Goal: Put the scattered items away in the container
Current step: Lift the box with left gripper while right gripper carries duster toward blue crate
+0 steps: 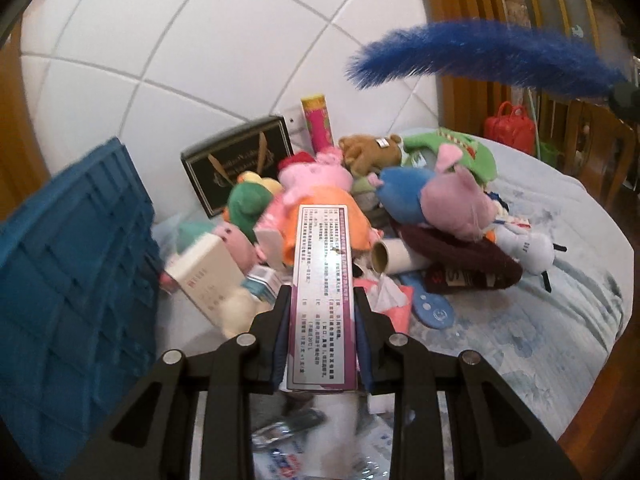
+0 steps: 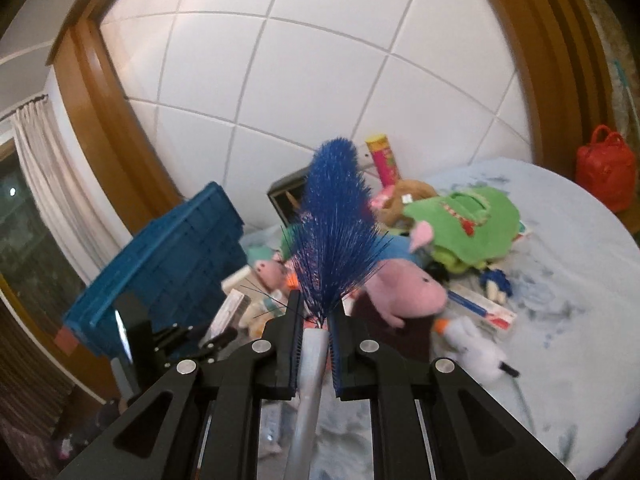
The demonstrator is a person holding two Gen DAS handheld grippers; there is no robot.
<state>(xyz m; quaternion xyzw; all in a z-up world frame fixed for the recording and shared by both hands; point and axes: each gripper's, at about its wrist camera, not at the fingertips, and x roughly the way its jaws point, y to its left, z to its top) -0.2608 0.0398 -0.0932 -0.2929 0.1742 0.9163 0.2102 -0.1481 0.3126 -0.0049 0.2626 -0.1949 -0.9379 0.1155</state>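
Note:
My left gripper [image 1: 322, 294] is shut on a long white and purple printed box [image 1: 323, 296], held above the bed in front of a pile of plush toys [image 1: 316, 184]. The blue plastic crate [image 1: 76, 272] stands to the left of it. My right gripper [image 2: 316, 304] is shut on the grey handle of a blue bristle brush [image 2: 334, 224], held up over the bed; the brush also shows at upper right in the left wrist view [image 1: 484, 56]. The crate [image 2: 168, 264] is to the left of the right gripper, and the left gripper's black body [image 2: 176, 340] shows beside it.
A pink pig plush [image 2: 404, 284], green plush [image 2: 460, 228], white plush [image 2: 472, 336], dark knit hat [image 1: 460, 260], cardboard tube [image 1: 396, 256], black box [image 1: 240, 160] and pink tube [image 1: 318, 124] lie on the pale blue bedsheet [image 1: 540, 320]. A white padded headboard [image 2: 320, 60] is behind. A red bag [image 2: 604, 166] is at right.

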